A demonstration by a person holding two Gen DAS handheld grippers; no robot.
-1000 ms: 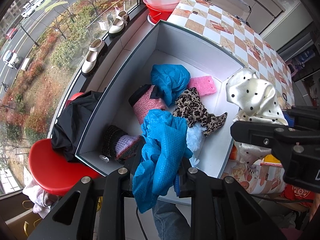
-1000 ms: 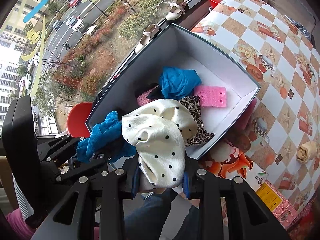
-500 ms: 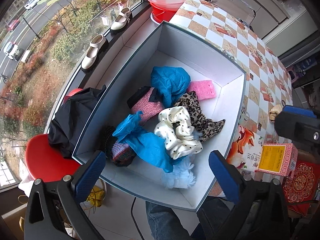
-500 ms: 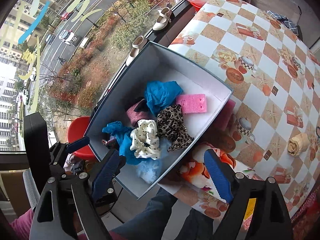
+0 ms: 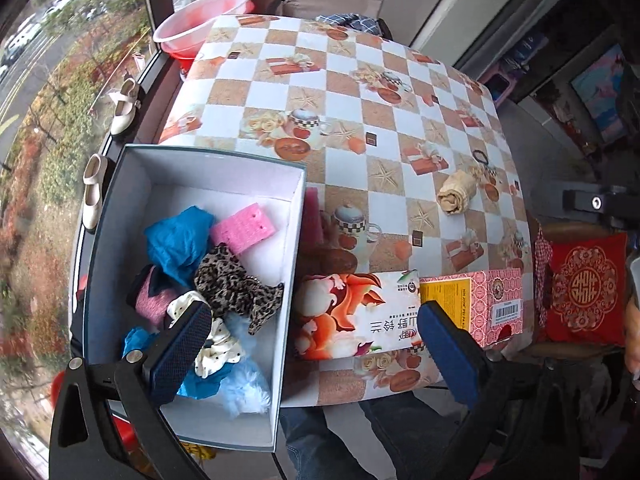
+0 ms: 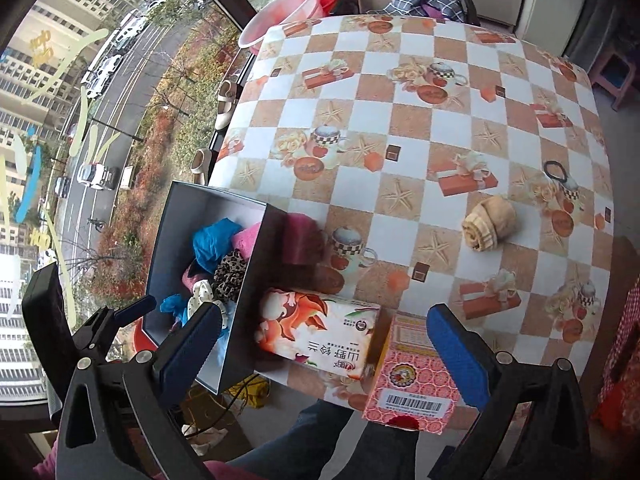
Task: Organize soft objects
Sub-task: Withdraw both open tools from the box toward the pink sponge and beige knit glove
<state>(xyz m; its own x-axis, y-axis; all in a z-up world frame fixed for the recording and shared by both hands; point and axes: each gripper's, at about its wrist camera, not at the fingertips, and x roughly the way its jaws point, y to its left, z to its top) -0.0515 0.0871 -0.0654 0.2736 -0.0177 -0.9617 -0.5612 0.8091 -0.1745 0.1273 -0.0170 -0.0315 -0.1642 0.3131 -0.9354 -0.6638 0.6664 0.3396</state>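
A dark box with a white inside (image 5: 224, 172) stands at the table's left edge and also shows in the right wrist view (image 6: 168, 236). It holds several soft things: a blue cloth (image 5: 178, 240), a pink sponge (image 5: 243, 227), a leopard-print scrunchie (image 5: 236, 286), a white polka-dot scrunchie (image 5: 212, 344) and a light blue fluffy piece (image 5: 244, 392). A rolled tan towel (image 5: 456, 192) (image 6: 490, 222) and a black hair tie (image 6: 555, 170) lie on the table at the right. My left gripper (image 5: 312, 348) is open and empty above the box's near right corner. My right gripper (image 6: 320, 352) is open and empty above the table's near edge.
A floral tissue box (image 6: 316, 338) and a pink patterned carton (image 6: 412, 380) lie at the near table edge. A dark pink sponge (image 6: 298, 240) leans against the box's outer right wall. A pink basin (image 5: 200, 24) sits by the window. A red cushion (image 5: 584, 288) is at the right.
Both grippers have opened and dropped the blue cloth and the polka-dot scrunchie into the box. Both have then swung right, towards the table.
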